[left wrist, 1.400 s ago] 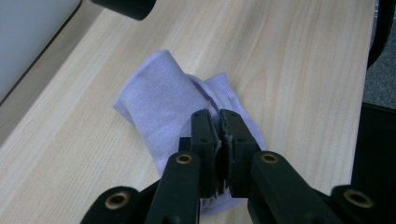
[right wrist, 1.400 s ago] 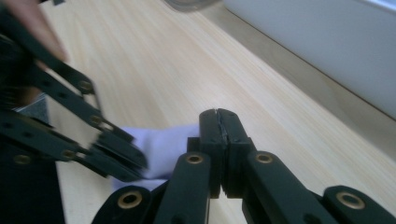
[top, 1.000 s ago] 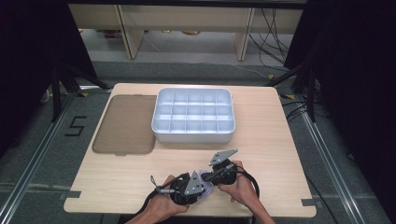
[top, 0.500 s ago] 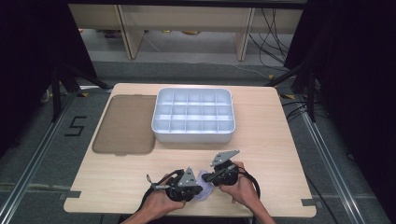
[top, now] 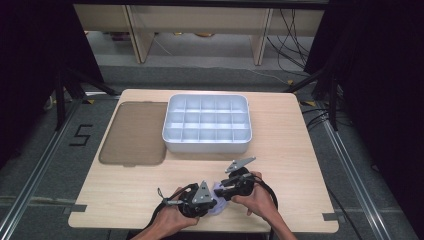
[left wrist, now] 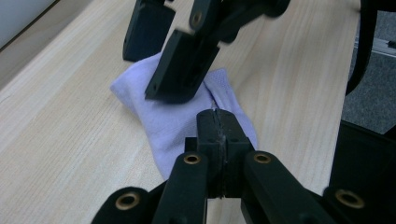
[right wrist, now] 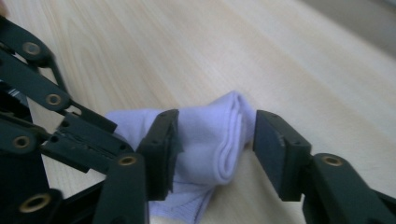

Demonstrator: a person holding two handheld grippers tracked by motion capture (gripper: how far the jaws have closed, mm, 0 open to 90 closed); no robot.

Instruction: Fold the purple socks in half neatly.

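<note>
— So, what lies on the table [top: 300,165]?

— Biggest is the white compartment tray [top: 206,123], at the middle of the far half. A flat brown lid [top: 134,133] lies just beside the tray, on its left. Nearer the person than the tray, close to the front edge, sits a small folded lilac sock [left wrist: 173,116], resting on the wood.

— And the two tools relative to that tray?

— Both are on the near side of it, meeting over the sock. The left gripper [left wrist: 218,126] has its jaws pressed together on the sock's near edge, pinching the fabric. The right gripper [right wrist: 212,140] comes in from the other side.

— Is the right one gripping too?

— No. Its jaws have just been opening; they stand partly apart with the folded end of the sock between them, and the pads are clear of the cloth.
</note>
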